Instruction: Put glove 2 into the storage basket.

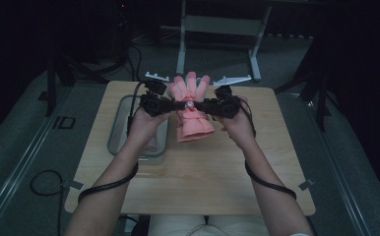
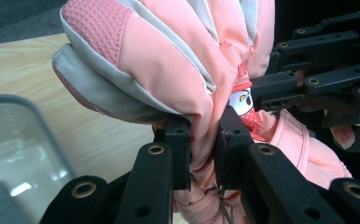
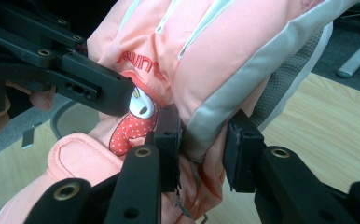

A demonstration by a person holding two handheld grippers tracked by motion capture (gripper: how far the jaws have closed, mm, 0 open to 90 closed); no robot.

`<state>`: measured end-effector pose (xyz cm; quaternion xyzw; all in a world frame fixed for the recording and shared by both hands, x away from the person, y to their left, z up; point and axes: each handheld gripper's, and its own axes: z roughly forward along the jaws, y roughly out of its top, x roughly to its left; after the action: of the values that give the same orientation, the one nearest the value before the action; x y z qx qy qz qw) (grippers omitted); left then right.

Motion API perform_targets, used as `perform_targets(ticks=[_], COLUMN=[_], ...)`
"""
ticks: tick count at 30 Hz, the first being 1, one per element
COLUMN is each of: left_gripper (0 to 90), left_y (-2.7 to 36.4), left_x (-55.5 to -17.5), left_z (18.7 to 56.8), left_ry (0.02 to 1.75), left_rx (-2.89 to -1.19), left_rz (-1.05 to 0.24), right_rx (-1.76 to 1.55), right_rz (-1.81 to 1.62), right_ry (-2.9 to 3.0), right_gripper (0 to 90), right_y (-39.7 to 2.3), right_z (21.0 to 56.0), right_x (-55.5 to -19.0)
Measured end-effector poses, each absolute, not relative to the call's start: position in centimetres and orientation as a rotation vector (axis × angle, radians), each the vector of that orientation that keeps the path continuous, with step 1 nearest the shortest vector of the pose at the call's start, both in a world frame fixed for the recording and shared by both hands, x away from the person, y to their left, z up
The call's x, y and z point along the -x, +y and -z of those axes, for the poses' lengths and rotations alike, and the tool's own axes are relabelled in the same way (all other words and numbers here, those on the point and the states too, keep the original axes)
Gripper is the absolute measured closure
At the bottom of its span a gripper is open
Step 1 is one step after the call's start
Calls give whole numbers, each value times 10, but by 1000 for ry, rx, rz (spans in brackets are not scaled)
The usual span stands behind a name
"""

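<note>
A pink padded glove (image 1: pixel 193 105) with grey trim and a small cartoon patch hangs above the wooden table (image 1: pixel 198 172), fingers pointing away from the person. My left gripper (image 1: pixel 177 104) pinches its wrist part from the left. In the left gripper view the glove (image 2: pixel 169 65) bulges over my left gripper (image 2: pixel 205 149), whose pads squeeze a fold of fabric. My right gripper (image 1: pixel 201 104) pinches it from the right. In the right gripper view my right gripper (image 3: pixel 201 154) clamps the grey-edged side of the glove (image 3: pixel 225 60). Each view also shows the other gripper on the glove's far side.
A clear plastic tub (image 1: pixel 124 123) stands on the table's left half, under my left hand; its rim (image 2: pixel 24 121) shows in the left gripper view. A white metal frame (image 1: pixel 217 29) stands on the floor beyond the table. Cables trail from both grippers along the forearms.
</note>
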<state>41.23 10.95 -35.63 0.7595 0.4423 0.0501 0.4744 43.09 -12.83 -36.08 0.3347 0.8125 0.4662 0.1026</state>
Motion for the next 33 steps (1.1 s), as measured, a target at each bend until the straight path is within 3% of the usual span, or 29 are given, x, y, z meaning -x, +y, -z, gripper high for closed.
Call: perform_targets(ticks=[19, 33], left_gripper=[774, 774], left_y=[195, 232], left_x=[-397, -403], left_z=[362, 393], left_ry=[1228, 1336], left_rx=[-1779, -1741], left_rz=[-189, -156], right_rx=[-872, -859], right_rz=[-1343, -1278], right_ry=[2530, 2634], right_gripper=[695, 695], right_y=[-34, 14], right_z=[358, 382], right_x=[-446, -464])
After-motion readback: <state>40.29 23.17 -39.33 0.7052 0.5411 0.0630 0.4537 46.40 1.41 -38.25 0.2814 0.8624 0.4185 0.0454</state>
